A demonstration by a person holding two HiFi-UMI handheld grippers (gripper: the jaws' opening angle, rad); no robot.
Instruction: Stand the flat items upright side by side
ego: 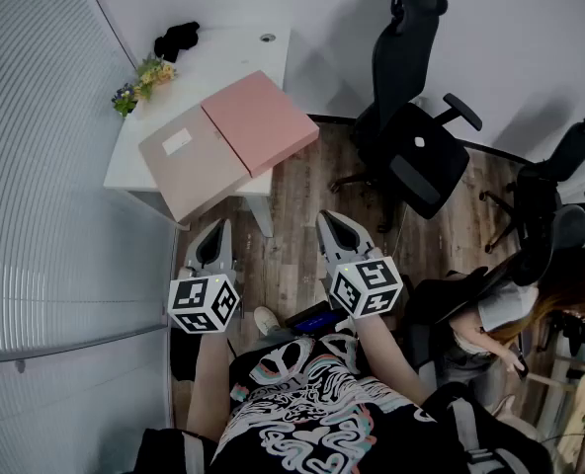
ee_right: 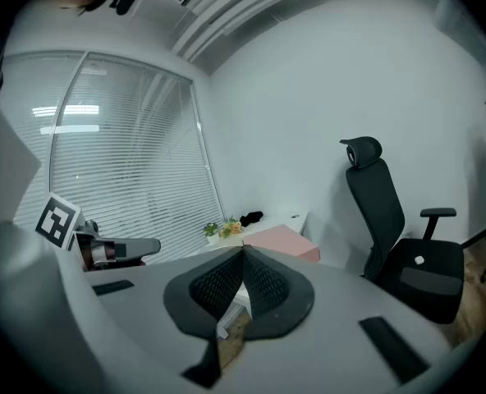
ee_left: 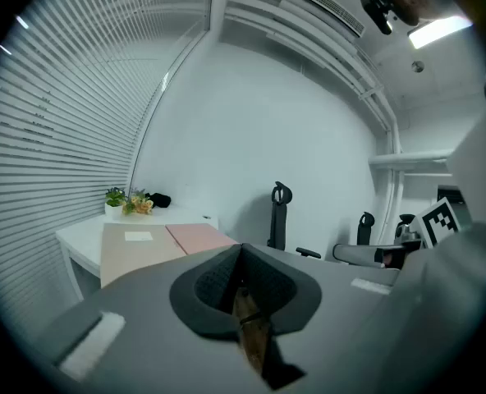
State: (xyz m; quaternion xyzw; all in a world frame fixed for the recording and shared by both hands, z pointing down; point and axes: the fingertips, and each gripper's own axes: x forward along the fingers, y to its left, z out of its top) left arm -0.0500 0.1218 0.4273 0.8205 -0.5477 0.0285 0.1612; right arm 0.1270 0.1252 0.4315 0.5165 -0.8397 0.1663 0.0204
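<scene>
Two flat items lie side by side on the white table (ego: 235, 53): a tan one with a white label (ego: 192, 163) and a pink one (ego: 261, 120), both overhanging the table's near edge. My left gripper (ego: 218, 228) and right gripper (ego: 333, 221) hover over the wood floor, short of the table, both shut and holding nothing. The left gripper view looks past its closed jaws (ee_left: 241, 249) at the tan item (ee_left: 133, 249) and the pink item (ee_left: 200, 236). Beyond the right gripper (ee_right: 245, 253), the pink item (ee_right: 287, 240) shows at a distance.
A small flower pot (ego: 141, 79) and a black object (ego: 177, 39) sit at the table's far end. A black office chair (ego: 413, 138) stands right of the table, another (ego: 549, 205) farther right. A seated person (ego: 510, 316) is at the lower right. Window blinds (ego: 36, 166) run along the left.
</scene>
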